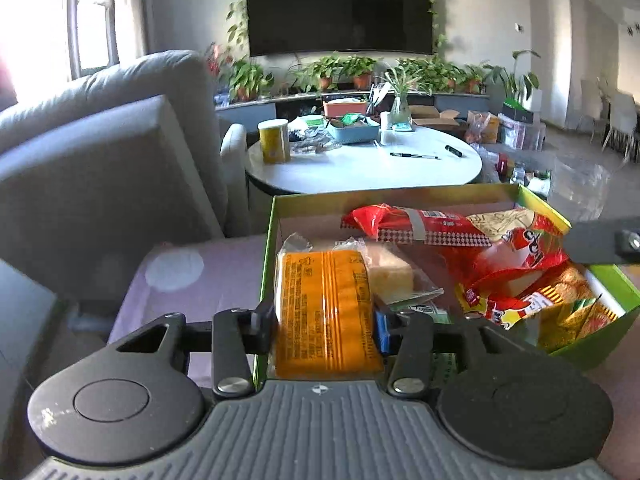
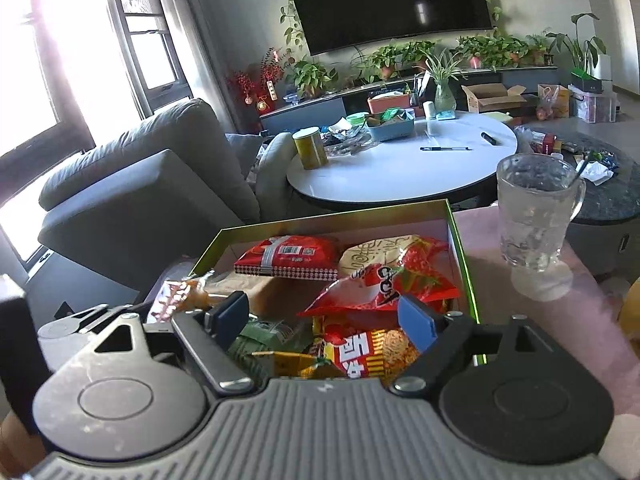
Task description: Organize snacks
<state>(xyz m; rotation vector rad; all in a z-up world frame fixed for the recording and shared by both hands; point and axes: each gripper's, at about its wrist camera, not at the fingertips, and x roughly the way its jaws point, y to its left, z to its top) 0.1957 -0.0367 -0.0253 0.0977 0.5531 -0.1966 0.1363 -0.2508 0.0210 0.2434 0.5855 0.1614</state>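
A green box (image 1: pixel 269 248) with a pale inside holds several snack packets; it also shows in the right wrist view (image 2: pixel 460 248). My left gripper (image 1: pixel 326 330) is shut on an orange packet (image 1: pixel 324 312), held over the box's near left corner. A clear-wrapped pale cake (image 1: pixel 390 276) lies just behind it. Red packets (image 1: pixel 420 224) fill the back and right of the box. My right gripper (image 2: pixel 324 320) is open over the box's near edge, with a red and yellow noodle packet (image 2: pixel 372 356) and a green packet (image 2: pixel 260 340) below its jaws.
A glass mug (image 2: pixel 532 216) stands on the pink cloth right of the box. A grey sofa (image 1: pixel 100 160) is at the left. Behind stands a white round table (image 2: pixel 400 176) with a yellow can (image 2: pixel 310 148), a blue basket and pens.
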